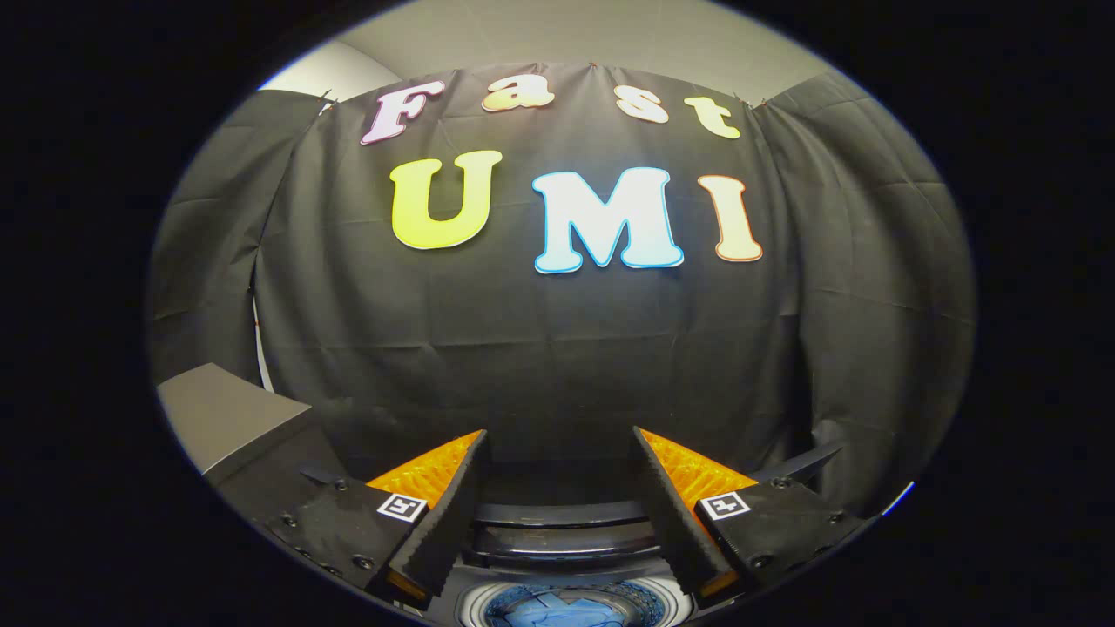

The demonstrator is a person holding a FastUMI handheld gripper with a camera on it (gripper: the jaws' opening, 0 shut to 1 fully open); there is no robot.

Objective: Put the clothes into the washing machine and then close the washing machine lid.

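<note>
1. Booth wall [557, 348]: black cloth, hung as the far backdrop, draped in folds.

2. Grey box [222, 418]: flat-topped, at the left, near the wall. Its purpose cannot be told.

3. Washing machine [566, 601]: low and near, directly under the gripper. Its round drum opening faces up, and the lid [562, 527] appears raised at the far side of the opening, so the closing step is judged not yet done.

4. Gripper [562, 496]: held high and level, looking at the wall instead of down into the drum. Fingers spread wide apart with nothing between them. Judged free to go for the lid.

5. Clothes [557, 610]: blue fabric lying inside the drum, below and between the fingers. The loading step looks complete, though the drum is partly hidden.
</note>
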